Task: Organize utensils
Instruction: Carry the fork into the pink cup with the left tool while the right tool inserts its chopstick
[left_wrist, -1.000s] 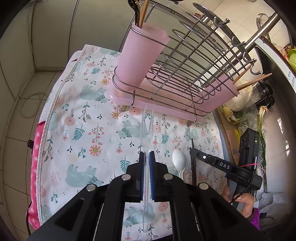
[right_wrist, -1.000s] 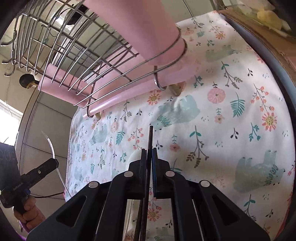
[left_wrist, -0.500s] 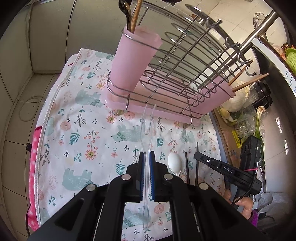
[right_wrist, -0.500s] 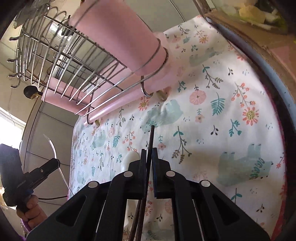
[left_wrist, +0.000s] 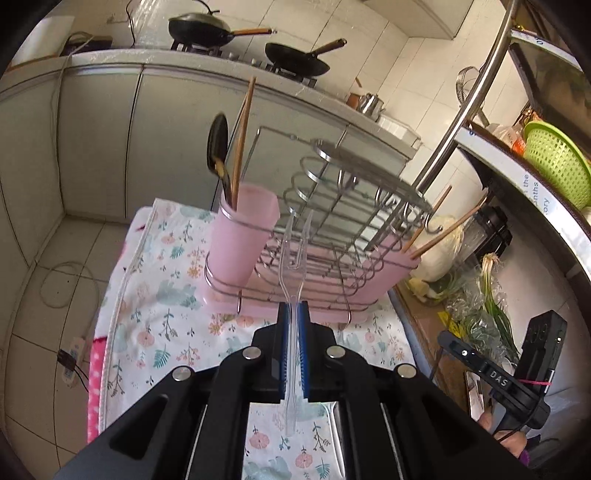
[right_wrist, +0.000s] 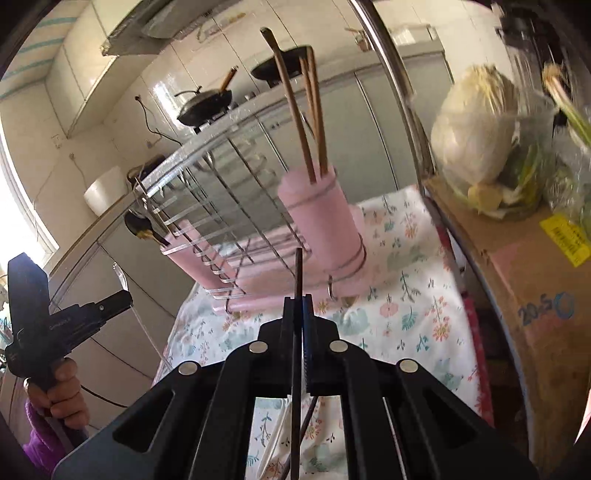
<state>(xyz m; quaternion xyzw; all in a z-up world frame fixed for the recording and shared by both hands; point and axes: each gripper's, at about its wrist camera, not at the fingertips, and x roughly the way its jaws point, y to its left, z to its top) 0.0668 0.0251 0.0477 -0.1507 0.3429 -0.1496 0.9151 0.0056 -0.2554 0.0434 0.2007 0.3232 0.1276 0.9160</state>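
I see a tiled kitchen with pale cabinet fronts and two dark woks (left_wrist: 201, 26) on the stove behind. My worktop wears a floral cloth (left_wrist: 166, 314), soft white cotton printed with pink flowers and teal animals. On it stands a chrome wire dish rack (left_wrist: 343, 206) over a pink plastic drip tray (left_wrist: 391, 273). At the rack's near end in the left view, a pink plastic cup (left_wrist: 242, 236), smooth and tapered, sits in a wire ring and holds a black spoon (left_wrist: 217, 147) and wooden chopsticks (left_wrist: 243, 136). In the right view the rack's other pink holder (right_wrist: 319, 218) carries brown wooden utensil handles (right_wrist: 312, 110). To the right, a cardboard box (right_wrist: 524, 280) bears a bagged cabbage (right_wrist: 476, 136), and a green plastic basket (left_wrist: 554, 162) sits on a shelf above.

My left tool (left_wrist: 293, 347) is pinched tight on a clear plastic fork (left_wrist: 294, 254), tines up, held in front of the rack. My right tool (right_wrist: 299, 332) is clamped on a thin dark chopstick (right_wrist: 298, 273), its tip rising in front of the pink holder. Each tool blocks the near cloth beneath it.
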